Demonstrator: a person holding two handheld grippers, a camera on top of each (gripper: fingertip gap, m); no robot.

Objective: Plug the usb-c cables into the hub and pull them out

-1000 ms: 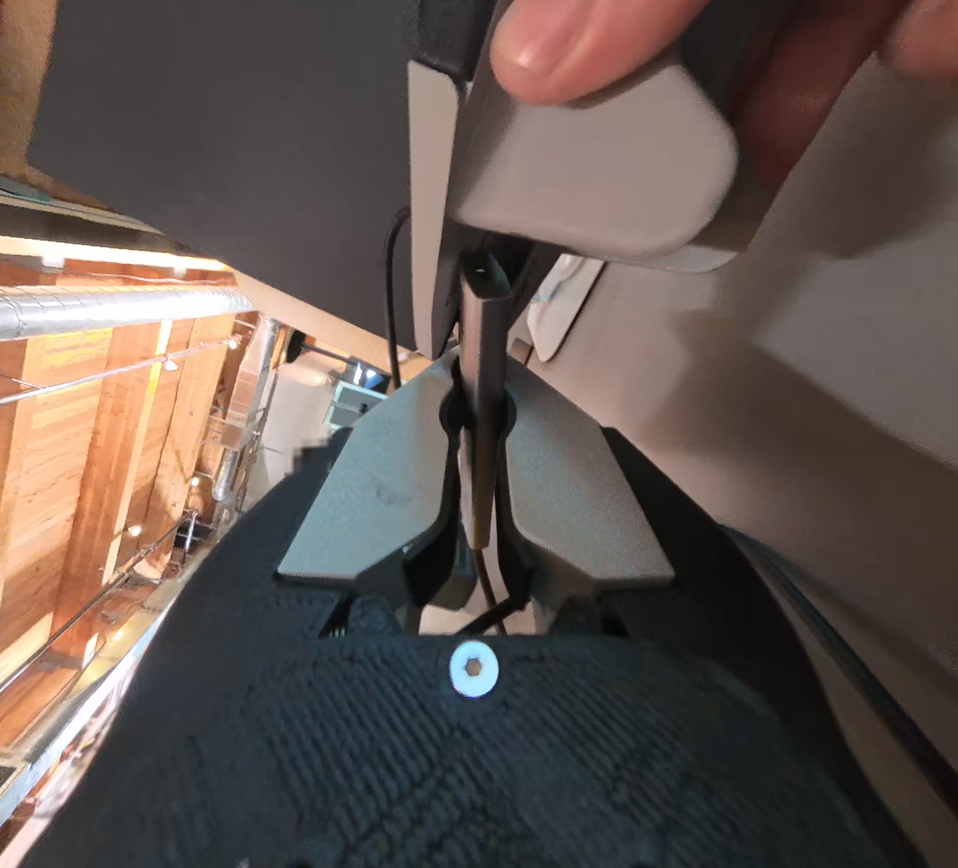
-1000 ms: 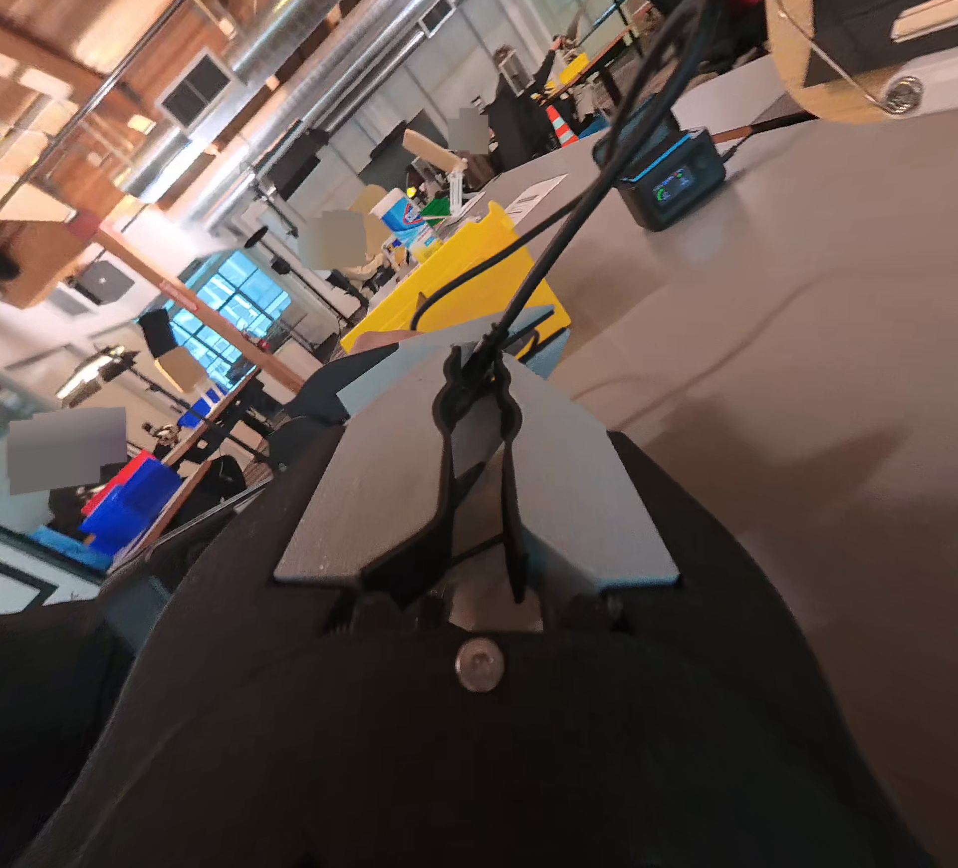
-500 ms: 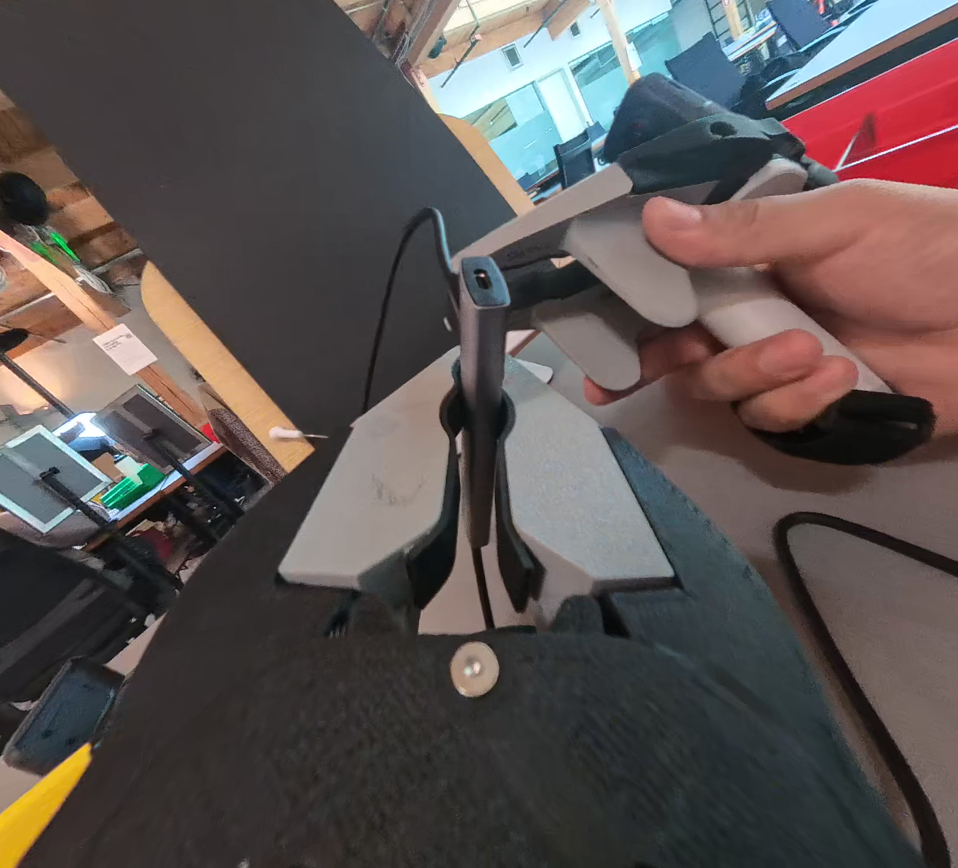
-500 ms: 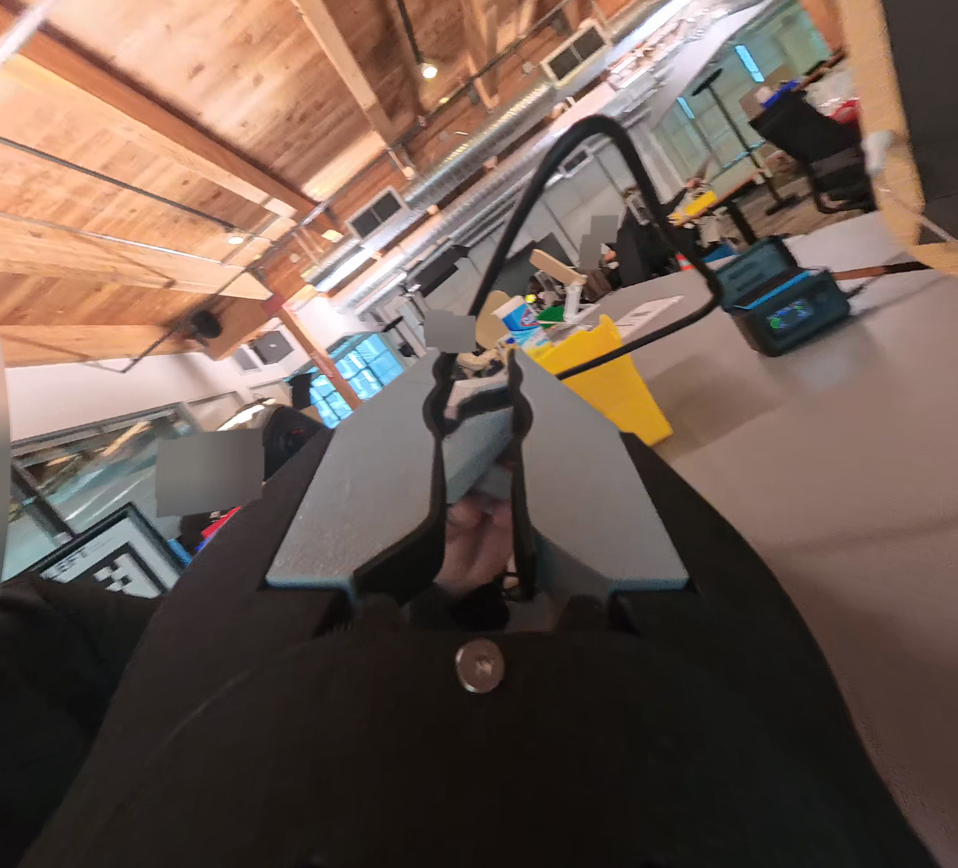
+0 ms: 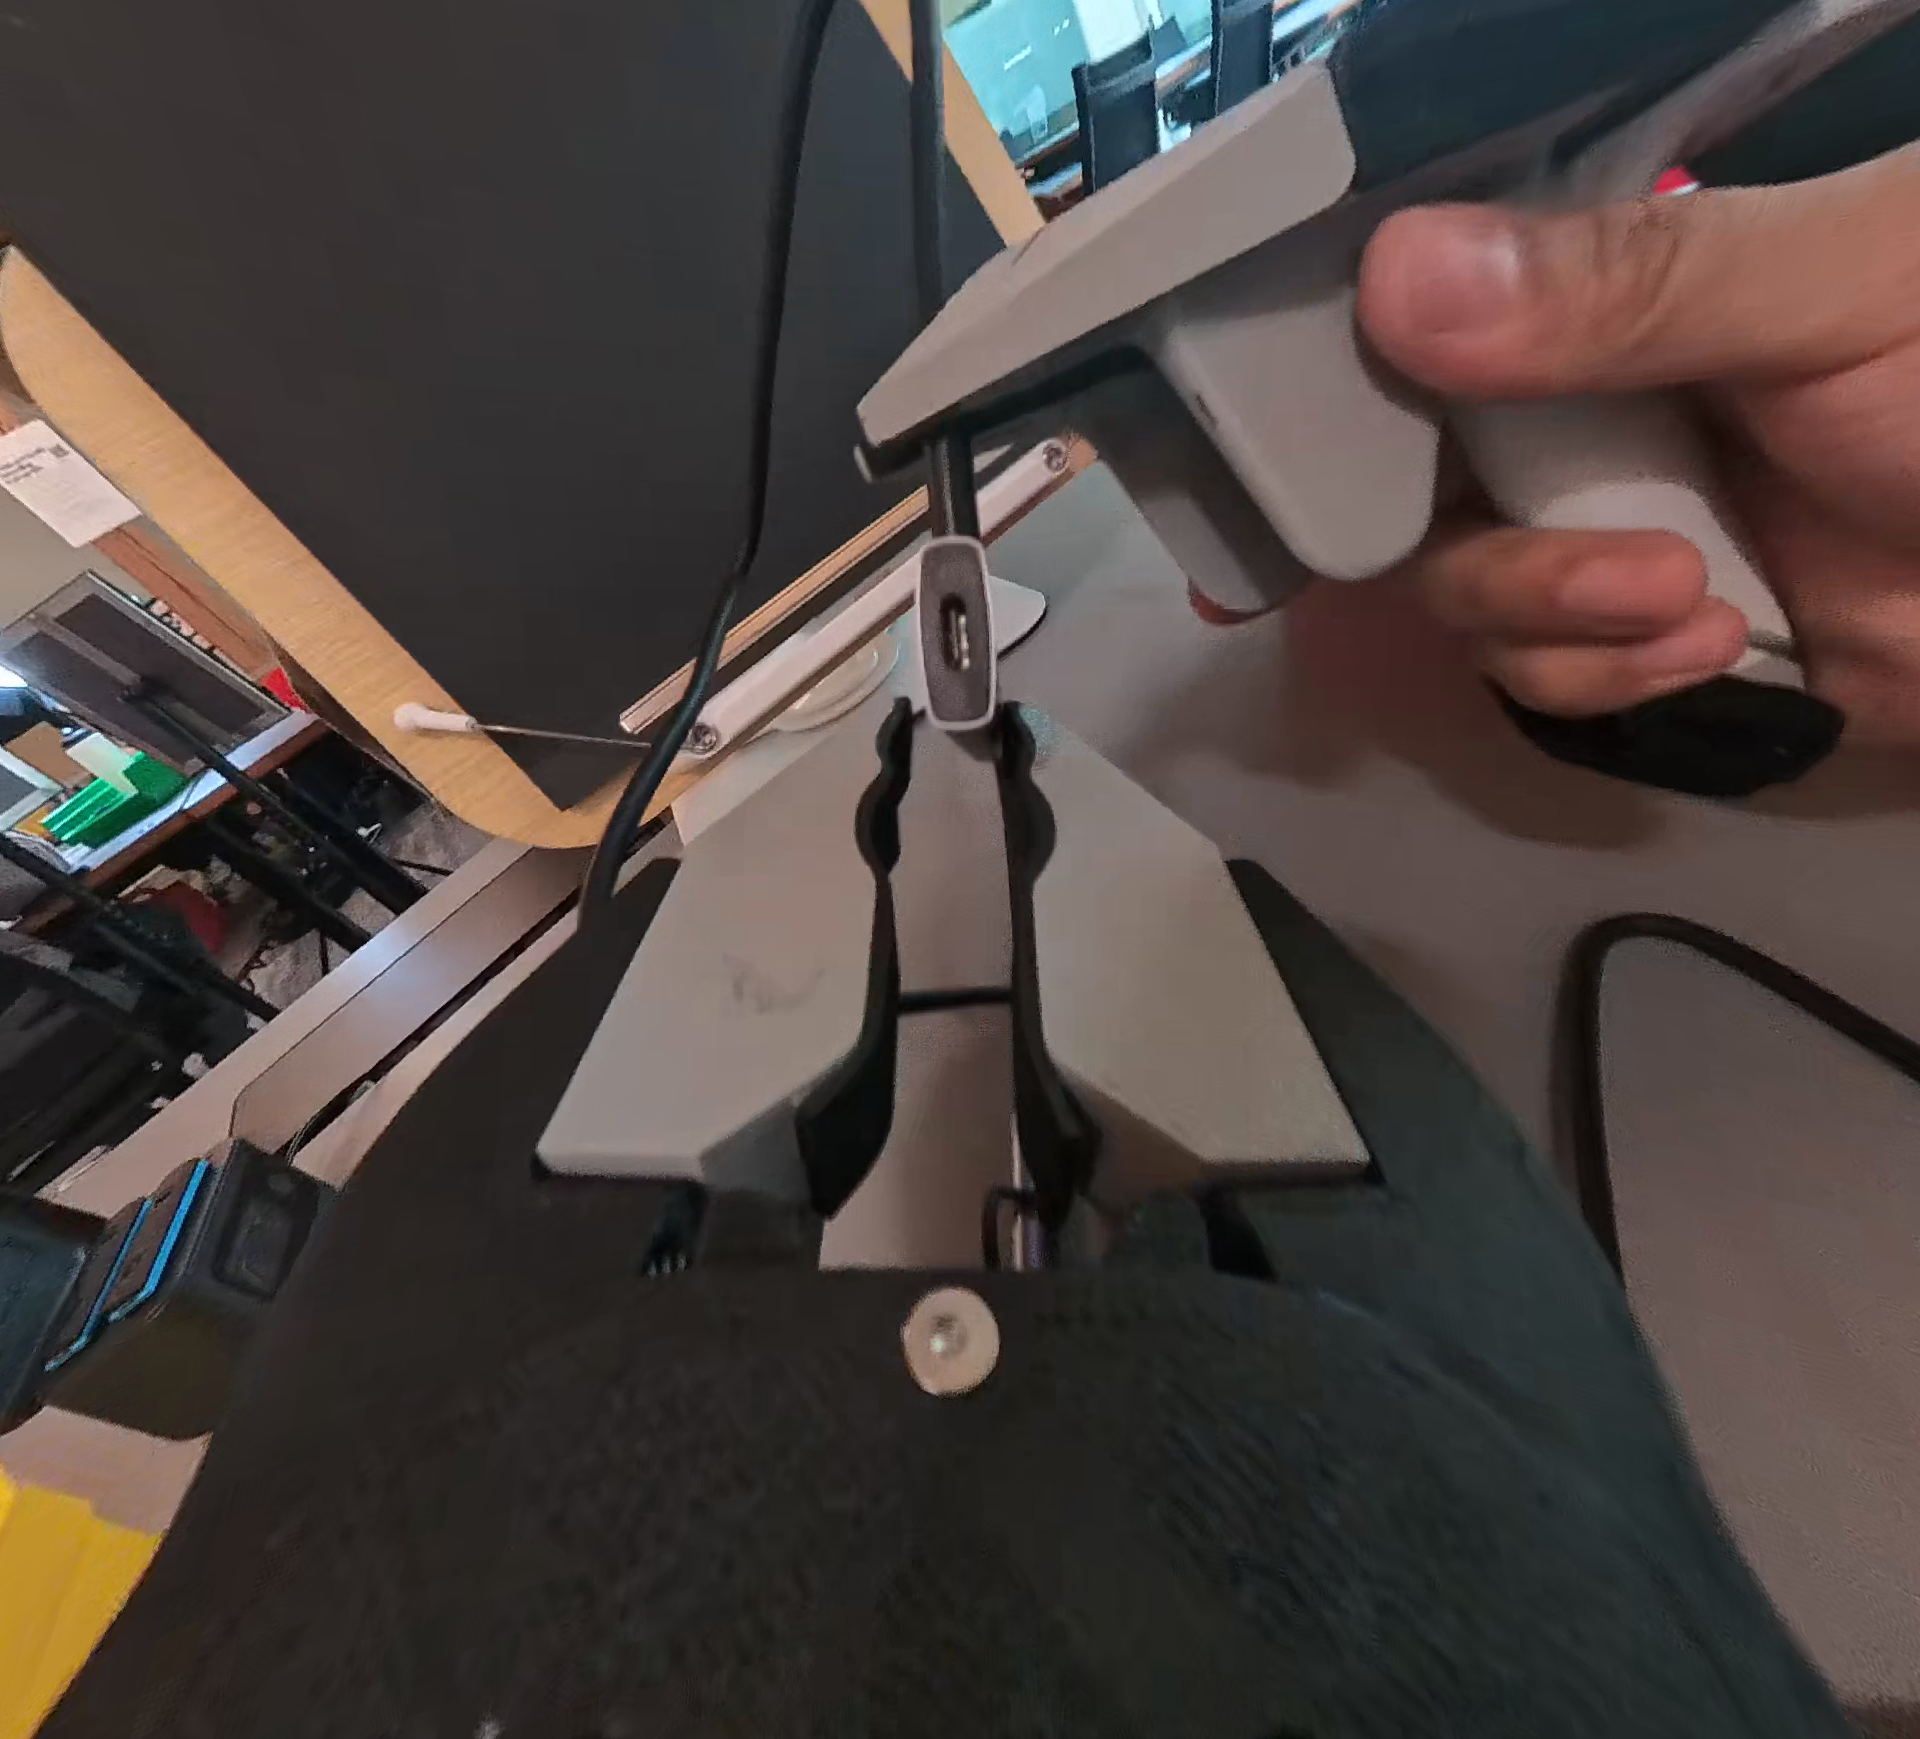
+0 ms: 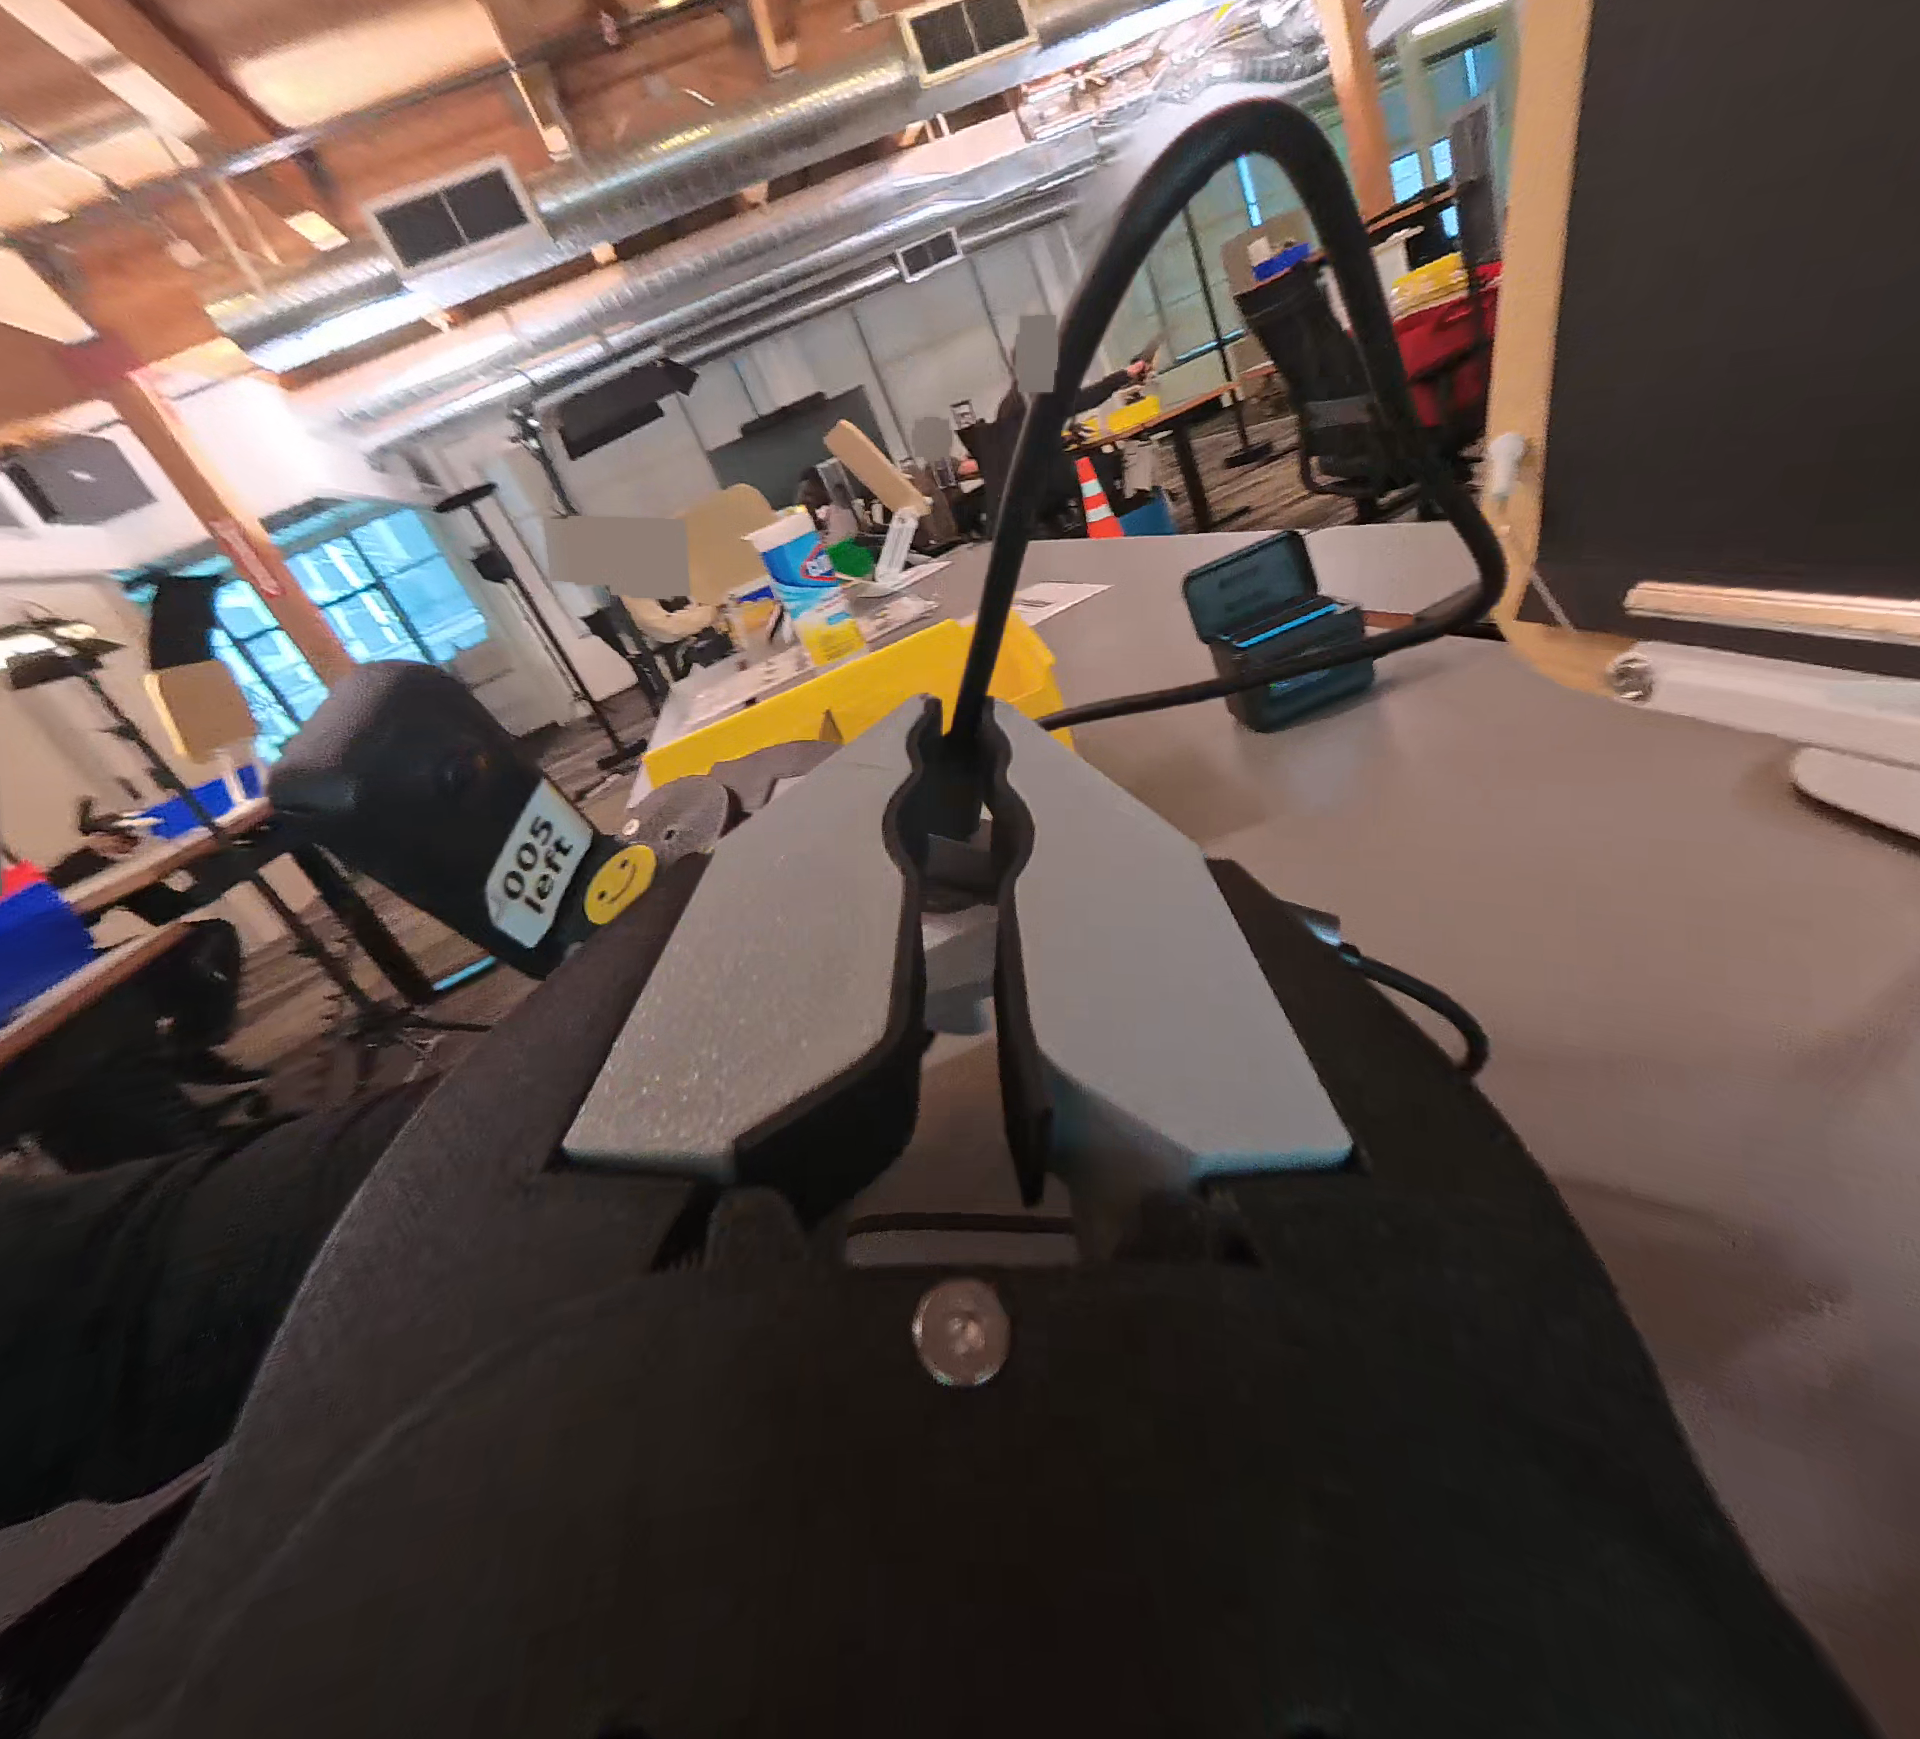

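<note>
Room: wooden ceiling beams and silver air pipes are far ahead of the right jaws, with desks and chairs under them.
Table (image 6: 1558, 910): grey, and it lies under both pairs of jaws.
Board (image 5: 416, 183): black with a light wood edge, it stands ahead and to the left of the left jaws.
Left gripper (image 5: 956, 718): its jaws are spread with a clear gap from root to tip, and they press on nothing.
Hub (image 5: 956, 640): a slim grey piece right at the tips of the left jaws, with its end and the small port turned to the camera. If it touches a tip, I cannot tell.
Right gripper (image 6: 956, 723): its jaws are pressed together on a black cable (image 6: 1247, 131) near the tips.
Cable path: from the right jaws it goes up in a high arch, comes down on the right side and runs back over the table.
Hand (image 5: 1662, 401): it holds the right gripper above and to the right of the left jaws, and a short black piece goes down from there to the top of the hub.
Second cable (image 5: 790, 235): black, it curves high ahead of the left jaws and drops to their left.
Yellow bin (image 6: 862, 702): just ahead of the right jaws, a bit to the left.
Dark case (image 6: 1278, 629): on the table ahead and to the right of the right jaws.
</note>
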